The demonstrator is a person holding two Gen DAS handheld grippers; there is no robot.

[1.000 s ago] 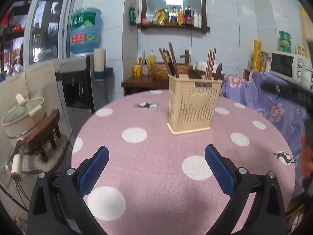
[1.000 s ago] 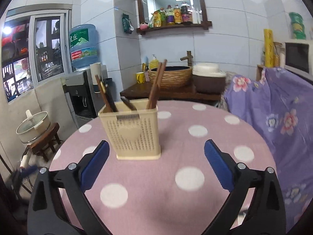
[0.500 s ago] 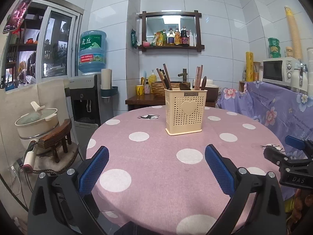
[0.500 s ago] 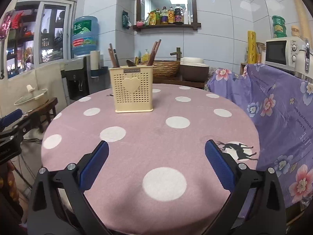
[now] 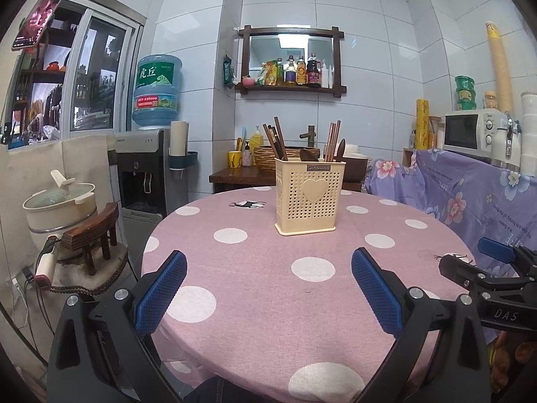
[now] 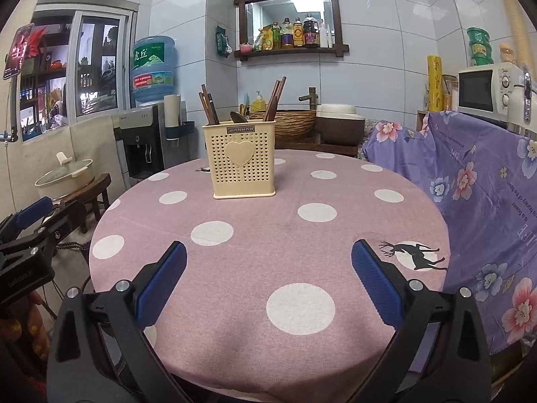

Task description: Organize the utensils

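Observation:
A cream perforated utensil holder (image 5: pixel 308 198) (image 6: pixel 243 163) with a heart on its front stands upright on the far half of the round pink polka-dot table (image 5: pixel 268 285) (image 6: pixel 268 228). Brown chopsticks (image 5: pixel 276 137) (image 6: pixel 207 105) and dark spoons (image 5: pixel 339 149) (image 6: pixel 237 117) stick up out of it. My left gripper (image 5: pixel 268 288) hovers open and empty over the table's near edge. My right gripper (image 6: pixel 268 282) is likewise open and empty, well short of the holder. Each gripper appears at the edge of the other's view: the right gripper (image 5: pixel 486 268), the left gripper (image 6: pixel 33 225).
A purple floral cloth (image 6: pixel 476 181) drapes furniture at the right with a microwave (image 5: pixel 470 132) above. A water dispenser (image 5: pixel 147 174), a pot (image 5: pixel 58 205) and a small wooden stool (image 5: pixel 94 235) stand at the left. A counter with a basket (image 6: pixel 285 124) sits behind the table.
Both grippers have pulled back from the holder toward the table's near edge and levelled out. The holder now looks farther off. Both stayed open and empty.

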